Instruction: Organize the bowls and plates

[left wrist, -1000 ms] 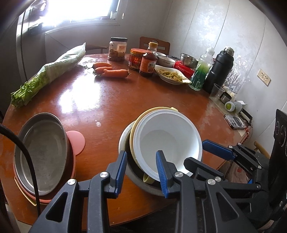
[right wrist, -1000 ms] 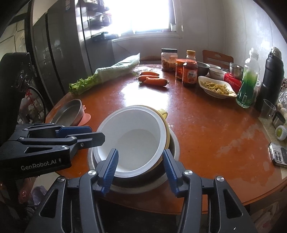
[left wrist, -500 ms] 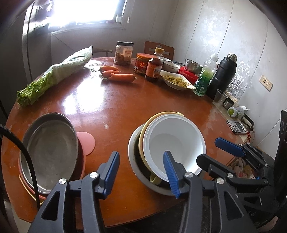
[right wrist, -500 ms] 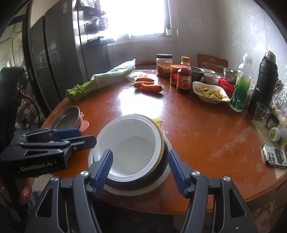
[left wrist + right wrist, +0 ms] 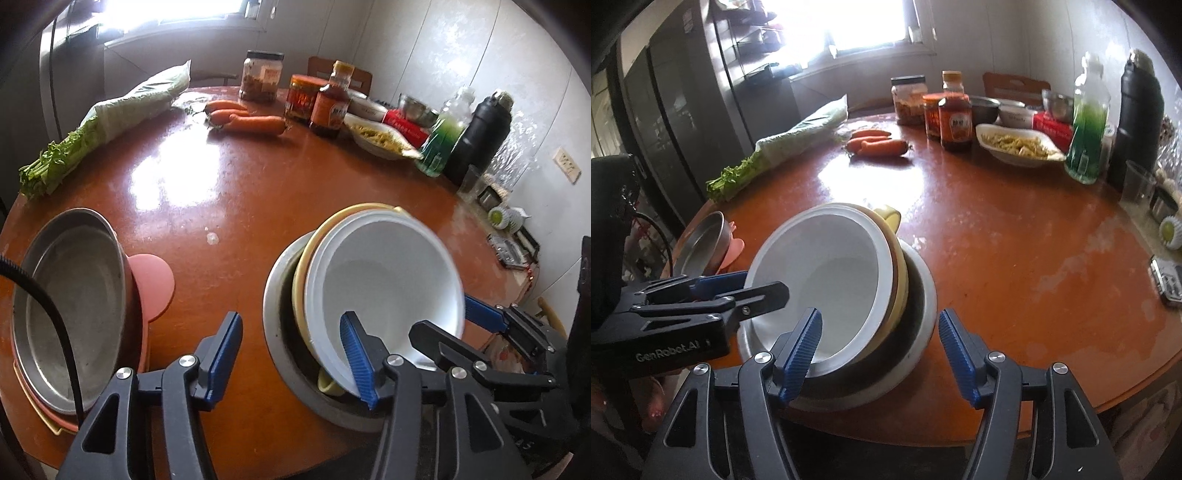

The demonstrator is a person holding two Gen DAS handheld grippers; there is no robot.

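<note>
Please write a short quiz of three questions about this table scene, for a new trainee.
1. True or false: the white bowl sits inside a yellow bowl.
2. Which lies beside the carrots? A) bagged greens B) a kettle C) a pan lid
3. Fill in: the left gripper and the right gripper are both ____.

Key: 1 true; 2 A; 3 open.

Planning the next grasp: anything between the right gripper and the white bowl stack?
Nothing visible blocks it. The right gripper is open at the near rim of the white bowl, one finger already over the rim. The left gripper, also open, sits at the stack's other side, not in the path.
</note>
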